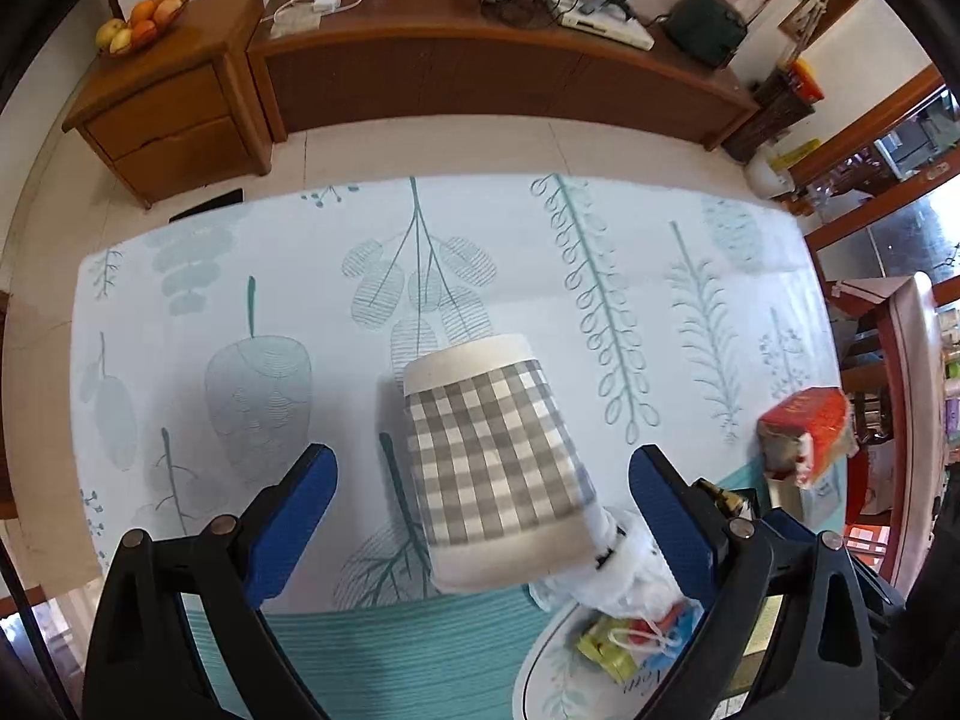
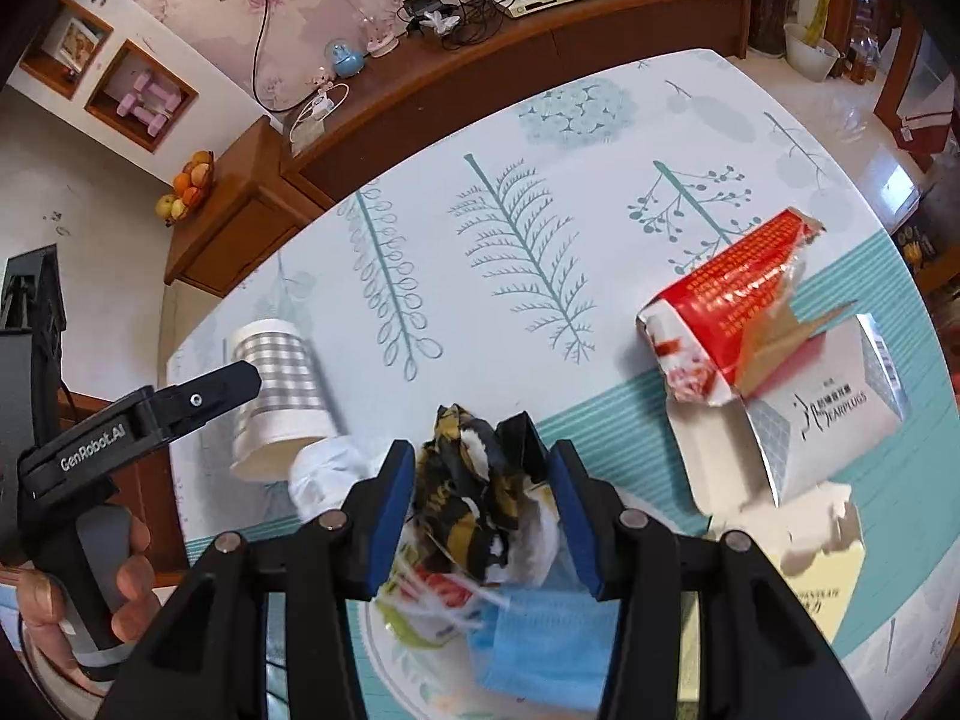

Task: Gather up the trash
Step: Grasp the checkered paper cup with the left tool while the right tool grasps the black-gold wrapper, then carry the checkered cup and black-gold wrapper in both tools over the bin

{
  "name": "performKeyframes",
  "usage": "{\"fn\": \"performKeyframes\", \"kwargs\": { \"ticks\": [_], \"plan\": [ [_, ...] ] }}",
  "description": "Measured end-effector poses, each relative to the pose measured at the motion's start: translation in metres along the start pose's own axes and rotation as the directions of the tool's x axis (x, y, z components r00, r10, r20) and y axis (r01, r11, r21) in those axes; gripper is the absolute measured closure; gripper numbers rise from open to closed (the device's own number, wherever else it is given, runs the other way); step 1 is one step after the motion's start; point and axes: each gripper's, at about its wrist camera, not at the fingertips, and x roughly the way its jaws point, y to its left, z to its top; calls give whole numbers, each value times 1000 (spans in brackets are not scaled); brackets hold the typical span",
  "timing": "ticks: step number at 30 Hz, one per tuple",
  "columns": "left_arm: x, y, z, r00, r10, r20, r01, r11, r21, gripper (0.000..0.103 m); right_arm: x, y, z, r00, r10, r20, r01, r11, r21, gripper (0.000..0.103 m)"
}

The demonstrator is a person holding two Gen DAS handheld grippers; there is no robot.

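right gripper: clenched on crumpled black-yellow wrapper, over the trash pile at the table's near edge.
left gripper: released, jaws straddled the checked paper cup lying on its side.
wrapper handling: light, soft; pinch mid-bulk.
cup: thin, crushable; probably best gripped across the mid-wall.

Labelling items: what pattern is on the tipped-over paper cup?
Grey-and-white checks on the paper cup, plain white bands at both ends; clearest in left wrist view.

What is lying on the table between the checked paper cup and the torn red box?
Right wrist view: only bare leaf-print tablecloth separates the checked cup from the torn red box; the crumpled wrappers sit nearer the camera.
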Motion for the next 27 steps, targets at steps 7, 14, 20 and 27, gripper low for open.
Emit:
{"fn": "performKeyframes", "kwargs": {
  "ticks": [7,14,20,27],
  "plan": [
    [25,-3,-1,998,34,-45,-33,999,20,7,5,2,4,1000,-10,21,10,1000,-17,56],
    [34,2,-8,998,-19,-67,20,1000,17,36,5,11,-2,994,-98,37,102,990,-101,38],
    [28,7,-17,996,-71,-47,72,997,11,44,12,6,-8,997,-81,9,81,993,-90,35],
    [2,20,-32,996,-86,-12,86,996,-3,49,19,0,-14,999,-2,-52,1,1000,-19,42]
  ]
}}
